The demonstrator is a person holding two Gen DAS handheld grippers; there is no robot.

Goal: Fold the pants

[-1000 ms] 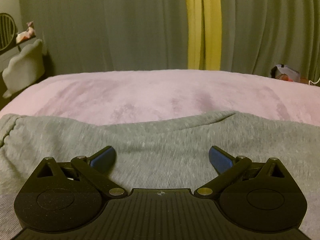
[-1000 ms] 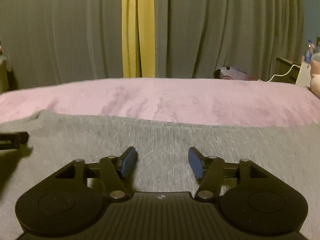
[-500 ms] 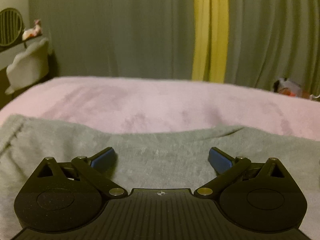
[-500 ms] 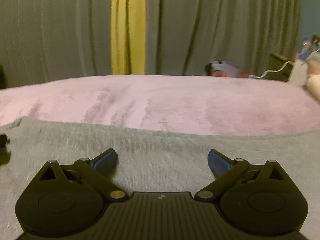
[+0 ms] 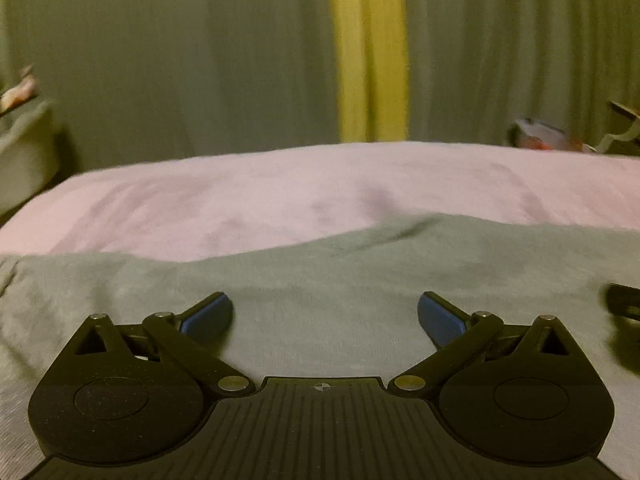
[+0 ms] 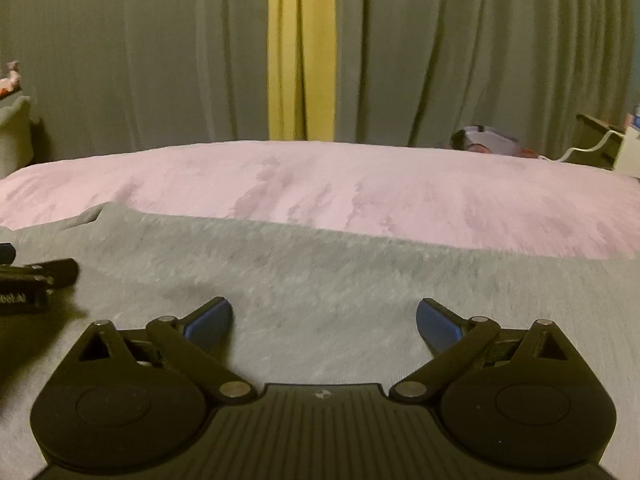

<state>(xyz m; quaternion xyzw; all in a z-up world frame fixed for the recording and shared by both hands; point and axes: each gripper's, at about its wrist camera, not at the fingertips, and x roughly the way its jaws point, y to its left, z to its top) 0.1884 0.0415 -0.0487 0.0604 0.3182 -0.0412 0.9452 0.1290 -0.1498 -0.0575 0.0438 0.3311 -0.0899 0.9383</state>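
Grippers — left gripper (image 5: 325,316), right gripper (image 6: 324,318) — splayed over pants (image 6: 320,280).

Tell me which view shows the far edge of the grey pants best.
The right wrist view: the pants' far edge runs unbroken across the pink blanket, fairly sharp. The left wrist view shows the same pants more blurred, the edge rising unevenly, with a dark crease near its high point.
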